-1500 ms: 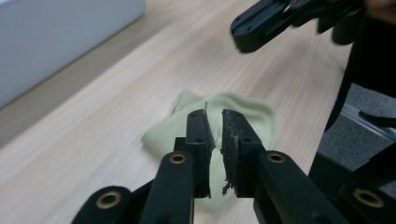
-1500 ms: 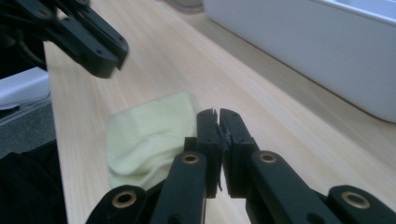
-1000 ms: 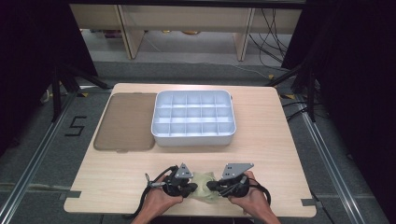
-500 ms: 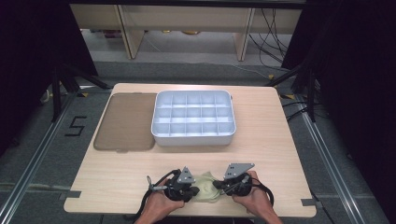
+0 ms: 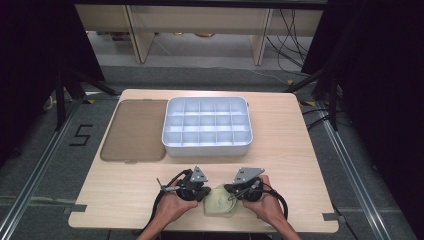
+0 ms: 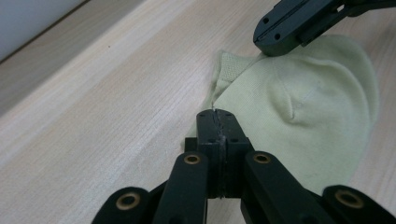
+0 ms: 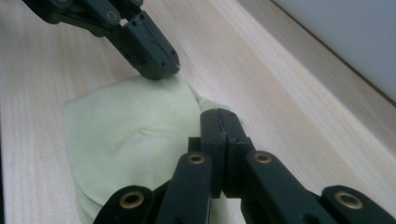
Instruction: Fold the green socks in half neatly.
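A pale yellow-green sock (image 5: 220, 204) lies crumpled on the wooden table near its front edge, between the person's two hands. My left gripper (image 5: 208, 192) is shut, and its tip (image 6: 215, 116) rests at the sock's (image 6: 303, 107) left edge. From the other side my right gripper (image 5: 229, 190) is shut too, with its tip (image 7: 218, 116) over the sock's (image 7: 130, 135) ribbed cuff. The two tips point at each other, a short way apart. The right gripper (image 6: 275, 42) touches the cuff in the left gripper view. I cannot tell whether either tip pinches fabric.
A white tray (image 5: 206, 150) divided into several empty compartments stands at the table's middle. A flat brown lid (image 5: 135, 131) lies to its left. Bare wood runs between the tray and the hands. The table's front edge is just behind the hands.
The left hand has shifted slightly, and a little more of the sock shows between the two grippers. Both stay shut.
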### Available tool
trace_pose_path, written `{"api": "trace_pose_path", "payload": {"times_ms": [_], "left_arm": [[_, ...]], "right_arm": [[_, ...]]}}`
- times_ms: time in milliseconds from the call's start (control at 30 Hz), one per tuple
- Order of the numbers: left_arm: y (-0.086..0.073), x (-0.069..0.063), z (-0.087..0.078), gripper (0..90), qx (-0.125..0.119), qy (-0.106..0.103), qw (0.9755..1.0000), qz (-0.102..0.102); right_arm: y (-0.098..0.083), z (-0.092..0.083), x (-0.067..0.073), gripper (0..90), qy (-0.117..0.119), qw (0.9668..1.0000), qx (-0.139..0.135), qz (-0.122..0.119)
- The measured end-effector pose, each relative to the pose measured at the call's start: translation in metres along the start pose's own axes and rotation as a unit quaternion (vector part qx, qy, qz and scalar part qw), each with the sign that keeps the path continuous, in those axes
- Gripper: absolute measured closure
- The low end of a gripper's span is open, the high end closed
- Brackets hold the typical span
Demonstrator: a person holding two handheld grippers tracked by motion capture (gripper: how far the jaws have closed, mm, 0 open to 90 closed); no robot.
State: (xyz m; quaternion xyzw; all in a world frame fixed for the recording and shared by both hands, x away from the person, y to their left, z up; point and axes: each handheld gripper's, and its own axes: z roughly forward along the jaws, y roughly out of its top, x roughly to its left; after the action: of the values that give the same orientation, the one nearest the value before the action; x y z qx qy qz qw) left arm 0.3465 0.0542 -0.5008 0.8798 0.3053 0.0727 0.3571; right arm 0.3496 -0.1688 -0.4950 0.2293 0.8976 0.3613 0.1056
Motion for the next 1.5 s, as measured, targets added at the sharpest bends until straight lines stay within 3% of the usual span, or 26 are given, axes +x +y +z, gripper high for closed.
{"api": "trace_pose_path", "payload": {"times_ms": [33,133,167,300,467,500,567,667,733,800,900,967,1033,1100,1233,1400,1500], "left_arm": [[0.0,0.0,0.0,89.2,-0.001,0.002,1.0,-0.001],[0.001,0.0,0.0,88.8,-0.007,0.002,0.9999,-0.008],[0.001,0.0,-0.001,88.7,-0.007,0.002,1.0,-0.005],[0.0,-0.002,-0.007,86.9,-0.019,0.0,0.9998,-0.005],[-0.006,-0.012,-0.019,84.8,-0.026,-0.013,0.9996,-0.003],[-0.008,-0.016,-0.02,84.8,-0.023,-0.013,0.9996,0.003],[-0.011,-0.025,-0.019,85.0,-0.016,-0.019,0.9996,0.009],[-0.014,-0.028,-0.015,85.7,-0.003,-0.02,0.9996,0.021],[-0.016,-0.029,-0.012,85.4,-0.002,-0.02,0.9997,0.013],[-0.015,-0.031,-0.014,80.3,-0.007,-0.017,0.9998,0.01],[-0.013,-0.036,-0.026,73.4,-0.019,-0.015,0.9997,0.009],[-0.015,-0.038,-0.031,66.7,-0.026,-0.012,0.9996,-0.003],[-0.02,-0.037,-0.033,61.4,-0.025,-0.009,0.9992,-0.029],[-0.024,-0.033,-0.035,57.1,-0.021,0.003,0.999,-0.041],[-0.027,-0.026,-0.034,50.9,-0.023,-0.026,0.9958,-0.084],[-0.026,-0.023,-0.032,45.8,-0.021,-0.024,0.994,-0.105],[-0.027,-0.023,-0.032,41.7,-0.027,-0.008,0.9936,-0.11]], "right_arm": [[-0.001,0.002,-0.001,90.0,-0.008,0.9999,-0.002,-0.006],[-0.001,0.0,0.0,90.0,-0.003,0.9999,0.002,-0.014],[0.0,-0.001,0.001,90.0,-0.007,1.0,-0.003,-0.003],[0.001,-0.011,0.003,90.0,0.006,0.9995,-0.028,-0.01],[-0.001,-0.016,0.012,90.0,0.019,0.9992,-0.032,-0.017],[-0.001,-0.016,0.014,90.0,0.017,0.9993,-0.031,-0.009],[-0.002,-0.015,0.013,90.0,0.016,0.9994,-0.028,-0.015],[-0.003,-0.013,0.011,90.0,0.019,0.9995,-0.023,-0.01],[-0.004,-0.013,0.012,90.0,0.019,0.9996,-0.02,-0.002],[-0.004,-0.012,0.011,90.0,0.022,0.9994,-0.023,-0.012],[-0.004,-0.014,0.012,90.0,0.023,0.9994,-0.026,-0.007],[-0.003,-0.017,0.013,90.0,0.018,0.9993,-0.032,-0.002],[-0.003,-0.018,0.013,90.0,0.021,0.9991,-0.036,0.004],[-0.003,-0.019,0.01,90.0,0.019,0.9991,-0.037,-0.003],[-0.004,-0.02,0.009,90.0,0.017,0.9991,-0.04,0.0],[-0.005,-0.021,0.007,90.0,0.017,0.9989,-0.043,-0.003],[-0.005,-0.022,0.007,90.0,0.016,0.9989,-0.044,-0.003]]}}
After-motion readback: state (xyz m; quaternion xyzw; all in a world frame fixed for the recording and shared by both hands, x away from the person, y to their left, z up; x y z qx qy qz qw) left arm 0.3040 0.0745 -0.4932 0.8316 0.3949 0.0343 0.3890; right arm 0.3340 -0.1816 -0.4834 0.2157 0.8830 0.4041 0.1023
